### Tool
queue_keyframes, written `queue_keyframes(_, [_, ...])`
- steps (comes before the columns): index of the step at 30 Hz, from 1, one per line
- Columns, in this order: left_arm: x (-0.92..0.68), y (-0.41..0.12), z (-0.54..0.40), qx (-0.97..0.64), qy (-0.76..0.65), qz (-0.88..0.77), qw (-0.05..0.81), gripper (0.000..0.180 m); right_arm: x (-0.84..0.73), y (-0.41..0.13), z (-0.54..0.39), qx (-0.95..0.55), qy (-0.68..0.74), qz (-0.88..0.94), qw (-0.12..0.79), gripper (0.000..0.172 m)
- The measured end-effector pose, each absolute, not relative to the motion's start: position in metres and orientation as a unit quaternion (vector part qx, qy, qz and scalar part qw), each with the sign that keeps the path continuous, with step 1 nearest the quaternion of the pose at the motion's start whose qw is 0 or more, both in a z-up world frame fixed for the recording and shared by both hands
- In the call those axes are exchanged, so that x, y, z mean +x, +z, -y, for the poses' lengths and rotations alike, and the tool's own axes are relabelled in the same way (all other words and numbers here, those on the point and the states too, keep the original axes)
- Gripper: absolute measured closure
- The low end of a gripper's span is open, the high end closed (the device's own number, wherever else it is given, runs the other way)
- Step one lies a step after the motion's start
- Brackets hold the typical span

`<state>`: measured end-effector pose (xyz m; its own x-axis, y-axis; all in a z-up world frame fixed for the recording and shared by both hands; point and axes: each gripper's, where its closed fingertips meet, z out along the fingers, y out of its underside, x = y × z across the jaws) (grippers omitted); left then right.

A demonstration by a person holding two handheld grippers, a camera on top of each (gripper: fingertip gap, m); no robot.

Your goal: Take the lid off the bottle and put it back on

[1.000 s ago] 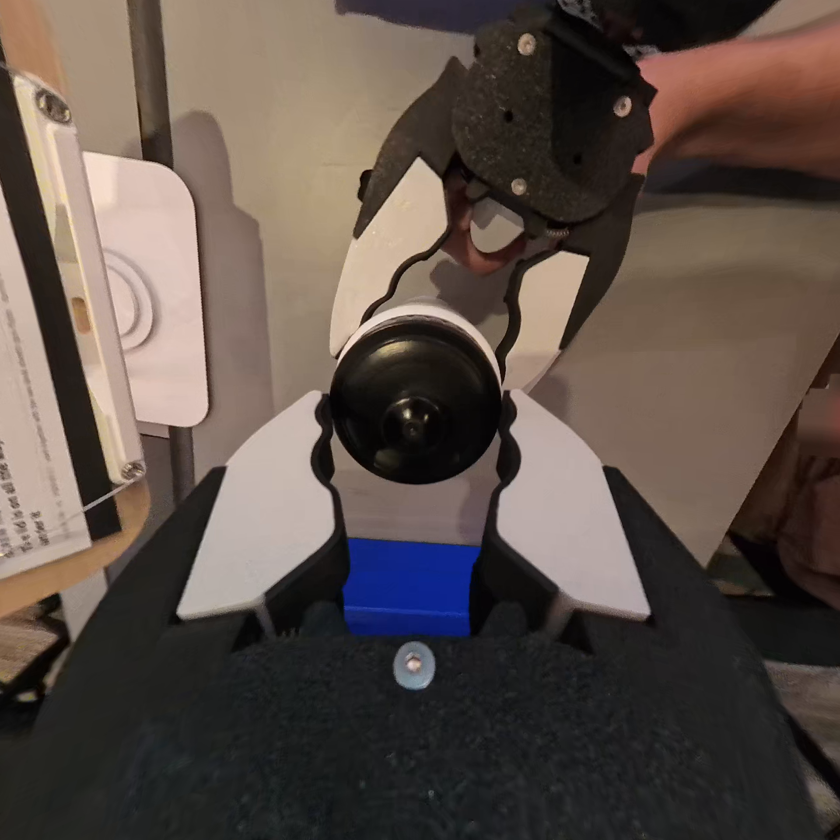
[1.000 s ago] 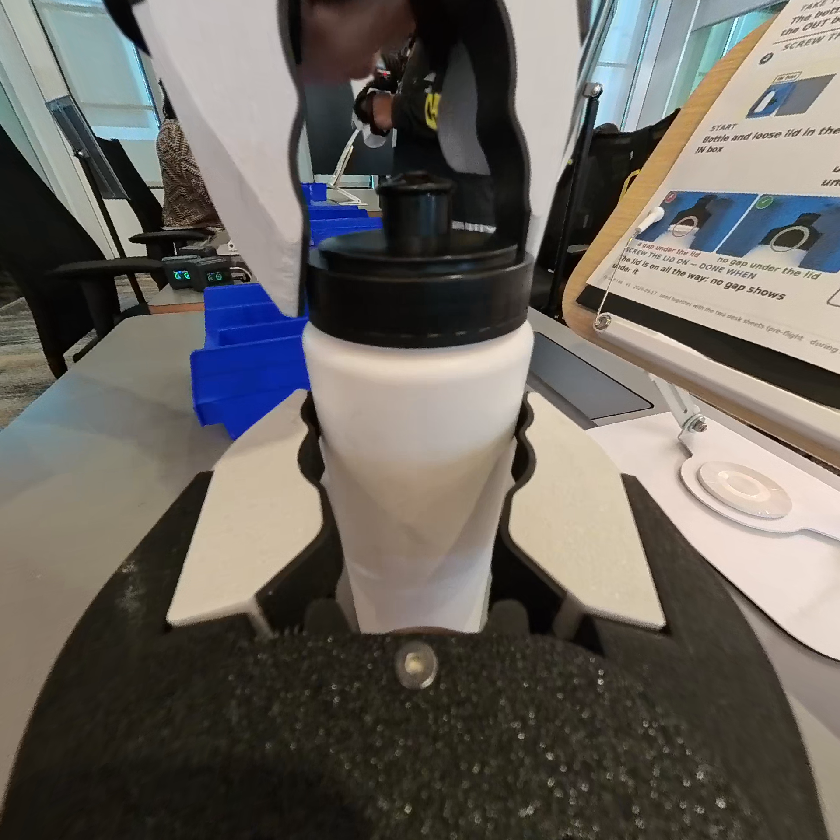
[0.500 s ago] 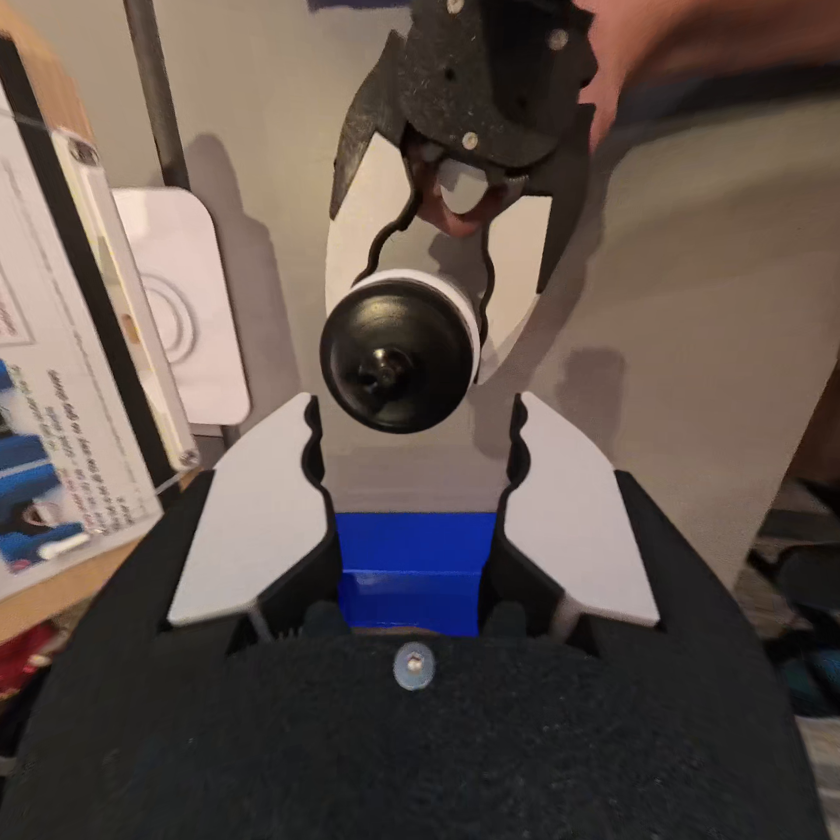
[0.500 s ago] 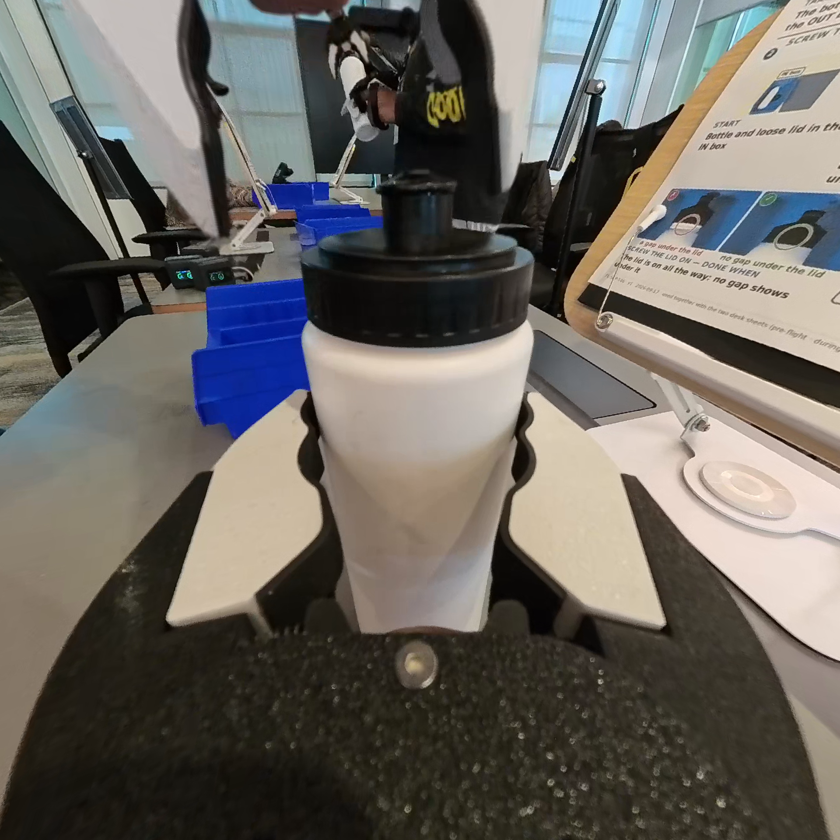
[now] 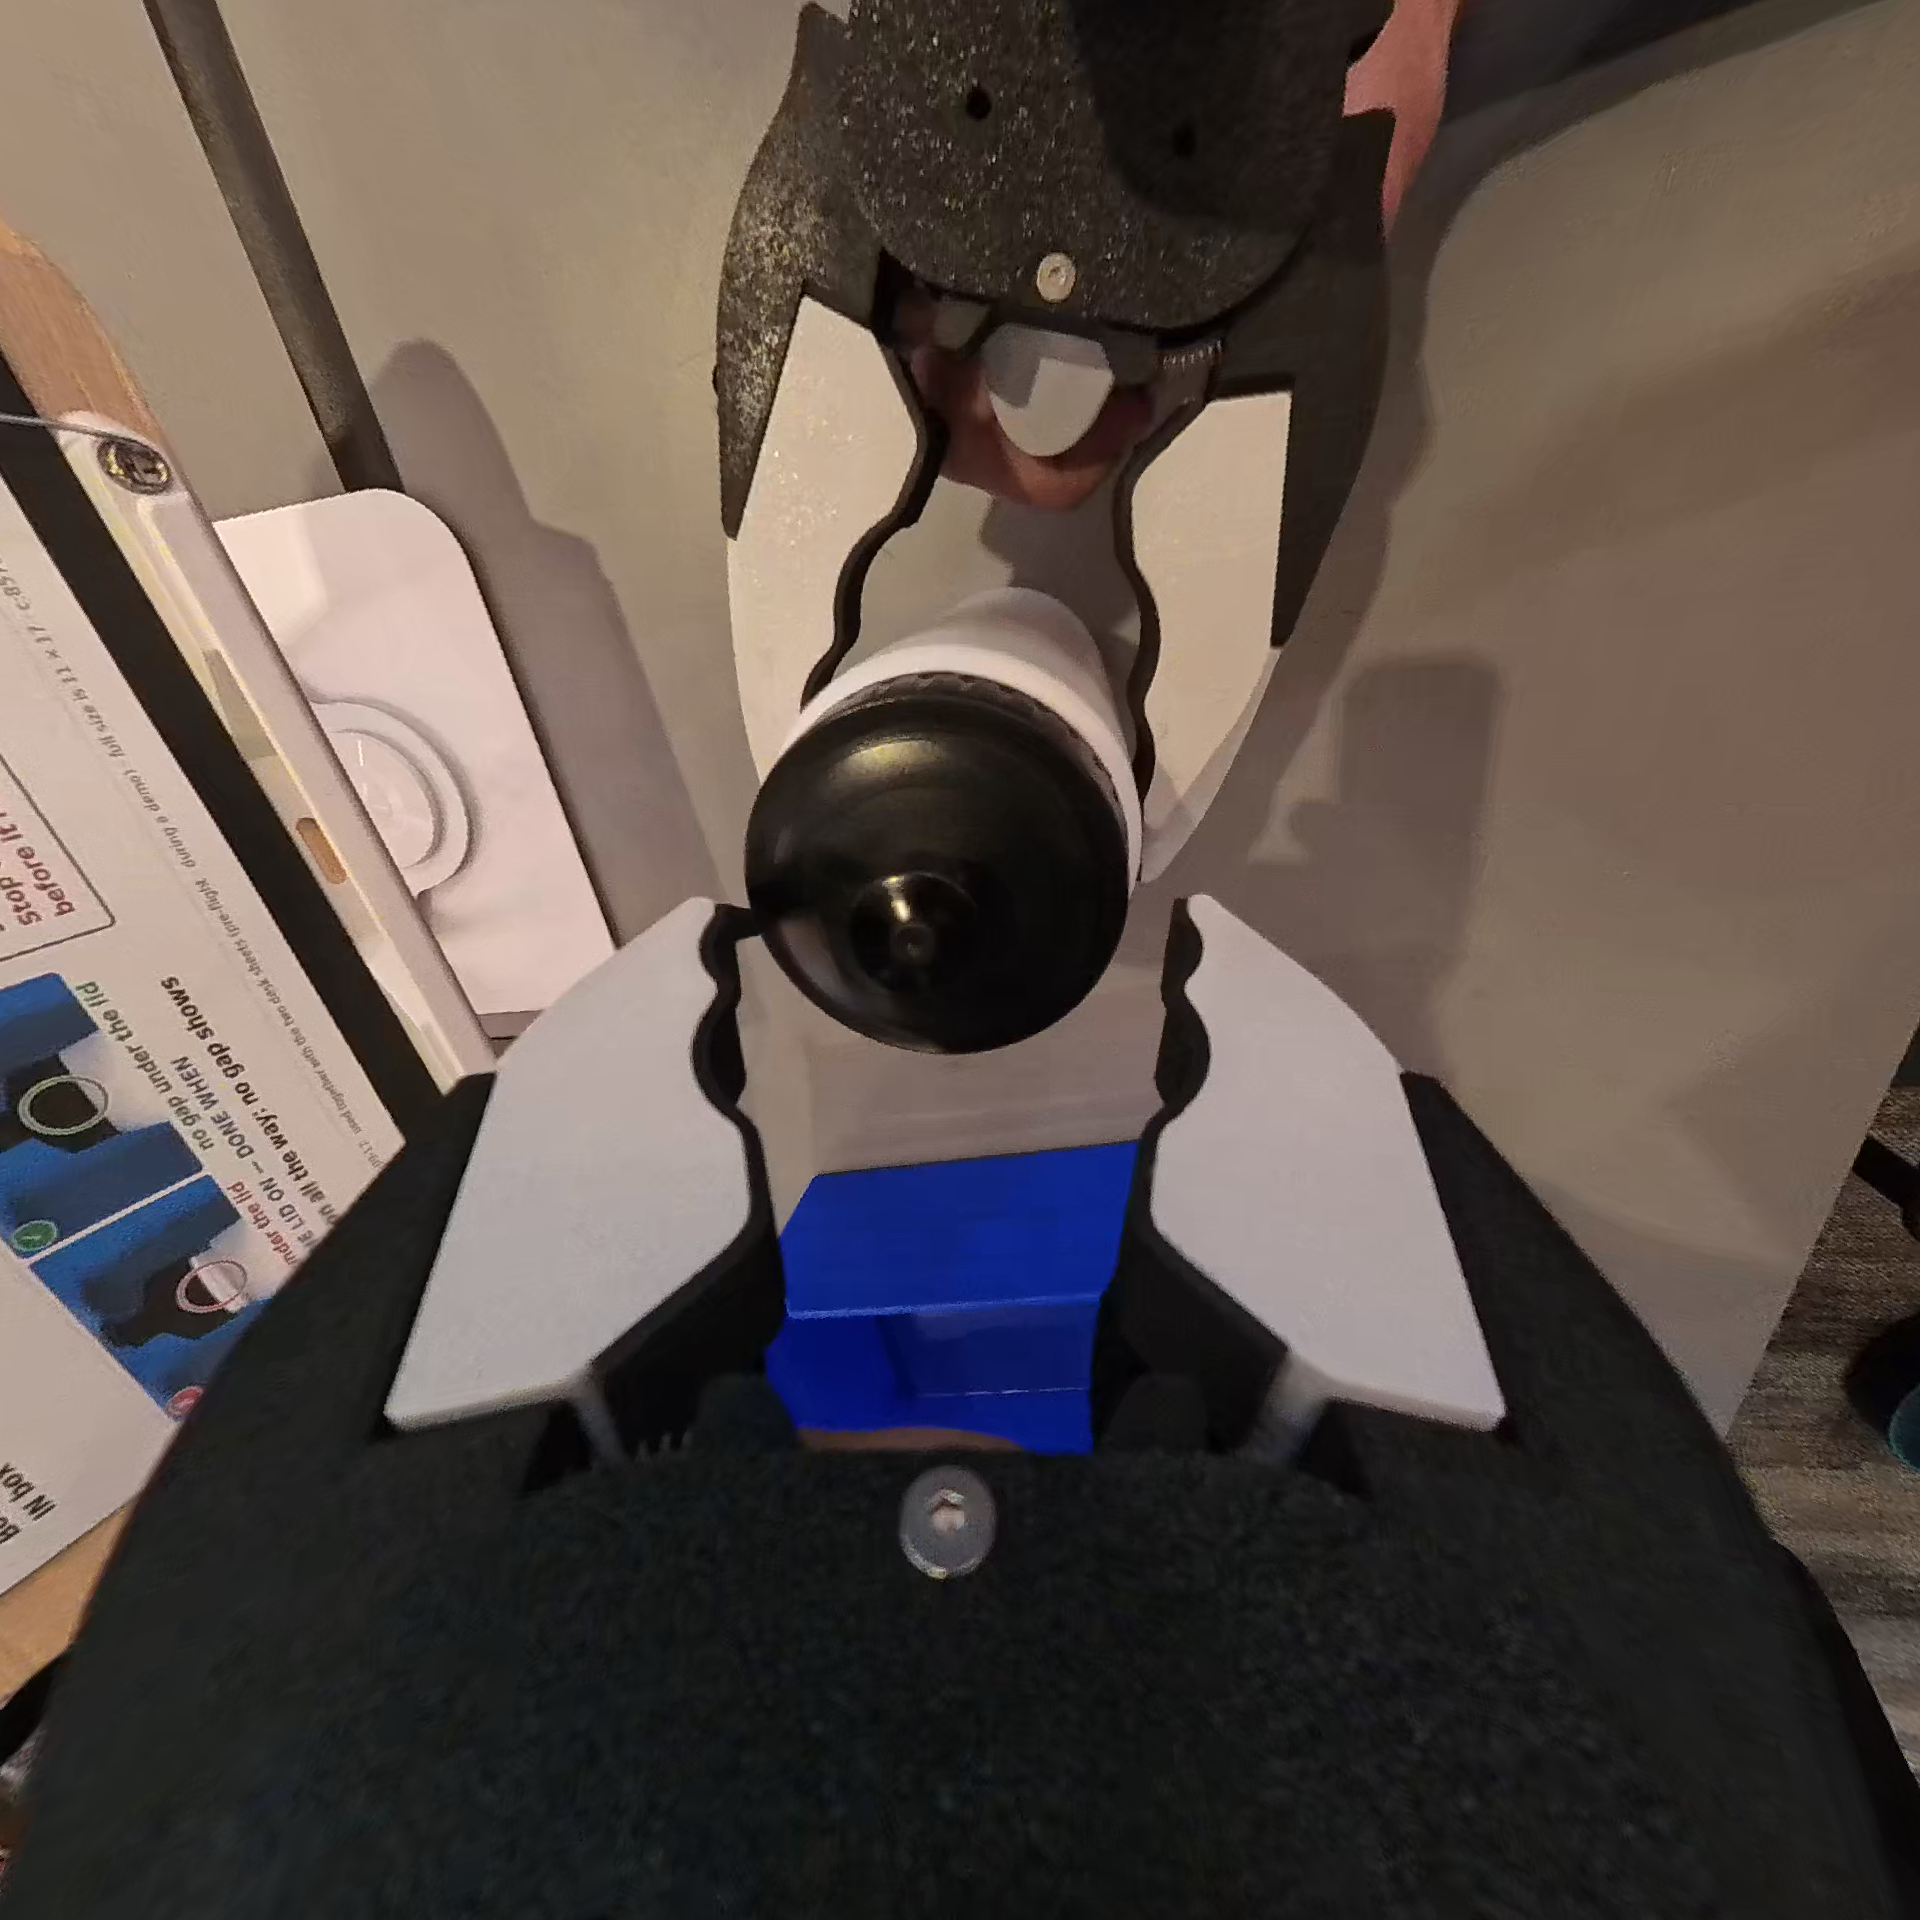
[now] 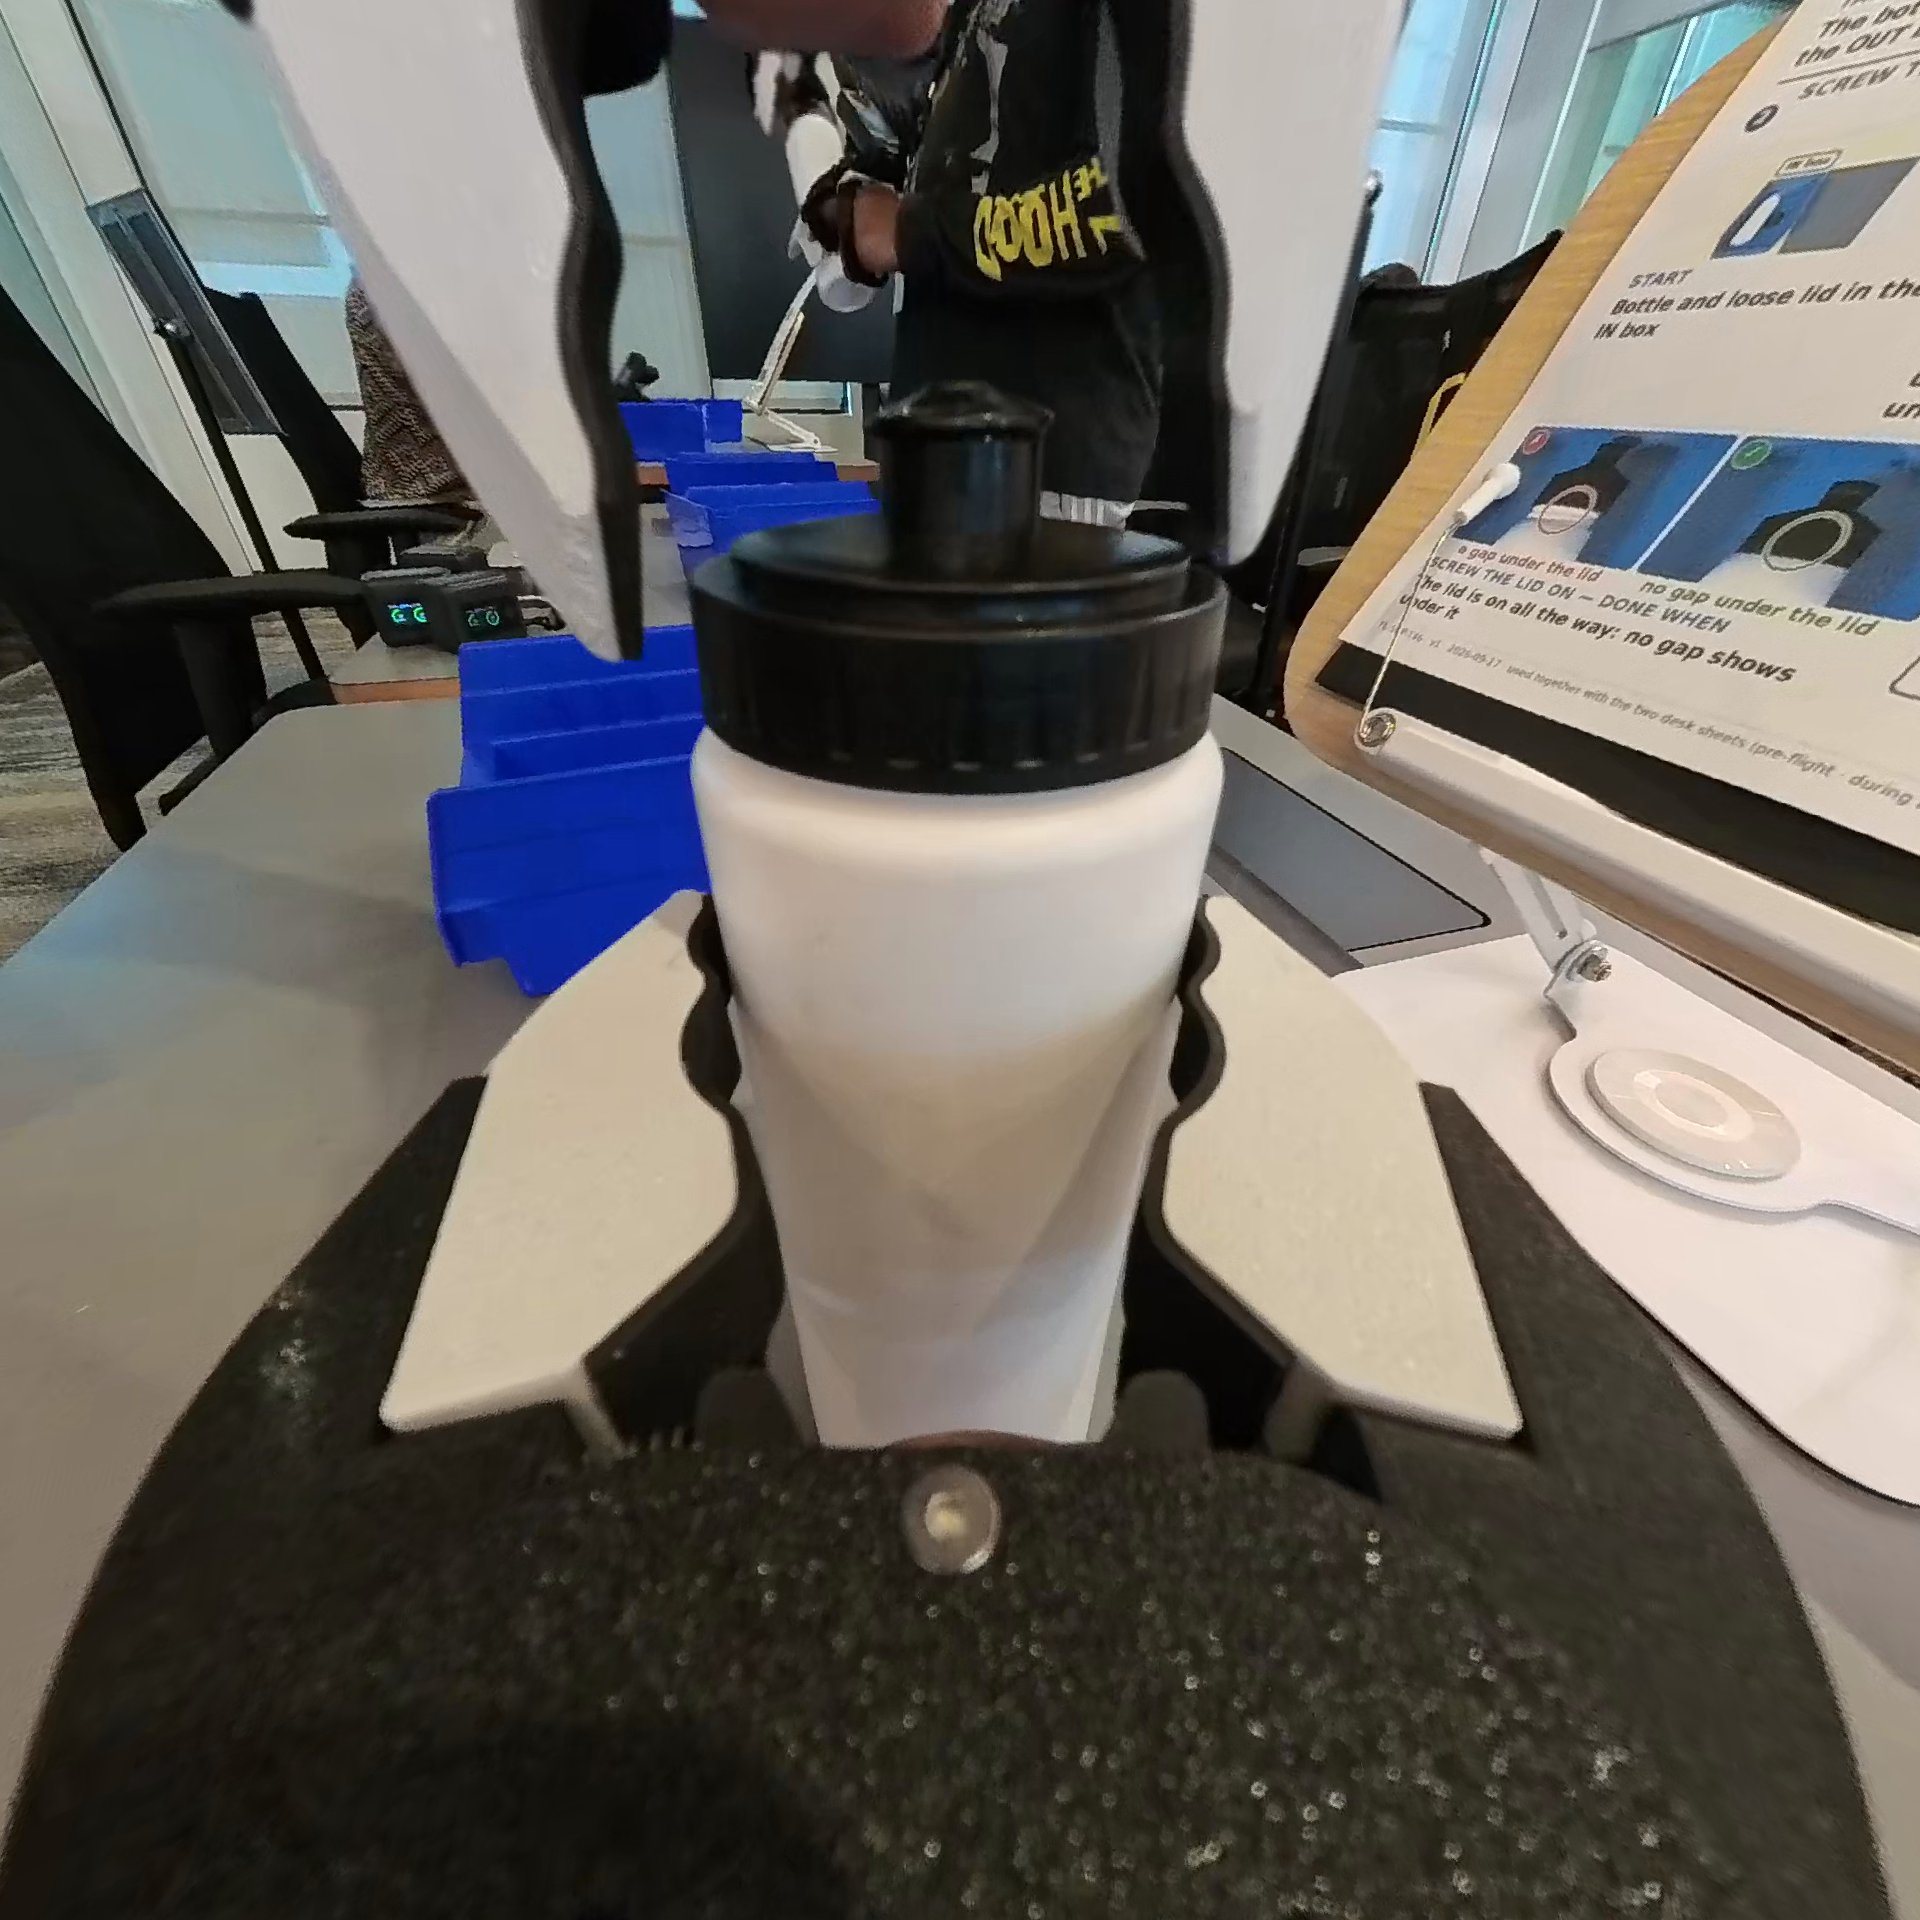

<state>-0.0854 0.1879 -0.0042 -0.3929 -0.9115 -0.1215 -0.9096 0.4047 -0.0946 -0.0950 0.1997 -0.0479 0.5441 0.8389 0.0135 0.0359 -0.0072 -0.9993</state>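
The white plastic bottle (image 6: 956,1039) was pinched upright by the right tool (image 6: 951,997); its ribbed black screw lid (image 6: 956,665) stood at frame centre, straddled untouched from above by the spread left tool (image 5: 945,977).

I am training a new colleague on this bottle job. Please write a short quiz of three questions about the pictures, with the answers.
1. True or false: the black lid sits on the white bottle.
2. Which gripper grips the bottle body: A) the left gripper, B) the right gripper, C) neither?
3. Fill in: the left gripper's jaws stand ____ around the lid, without pressing it.

Key
1. True; no gap shows under it.
2. B; both pads press on the bottle.
3. Open; they stand apart from the lid on its right side.
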Motion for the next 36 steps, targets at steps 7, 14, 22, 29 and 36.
queue_keyframes(7, [-0.086,-0.017,-0.194,-0.544,0.012,-0.837,0.062,0.097,-0.095,-0.048,-0.199,-0.631,0.324,0.350,0.612,0.089])
queue_keyframes(14, [-0.087,-0.018,-0.190,-0.611,0.009,-0.790,0.046,0.106,-0.095,-0.048,-0.200,-0.634,0.325,0.347,0.610,0.089])
queue_keyframes(22, [-0.086,-0.018,-0.185,-0.818,0.010,-0.574,0.045,0.106,-0.095,-0.049,-0.200,-0.637,0.319,0.348,0.609,0.089])
queue_keyframes(29, [-0.088,0.005,-0.181,-0.632,0.007,-0.766,0.115,0.095,-0.095,-0.048,-0.200,-0.635,0.324,0.346,0.610,0.089])
queue_keyframes(36, [-0.088,-0.002,-0.184,-0.564,-0.029,-0.819,0.102,0.097,-0.096,-0.049,-0.200,-0.635,0.322,0.348,0.610,0.089])
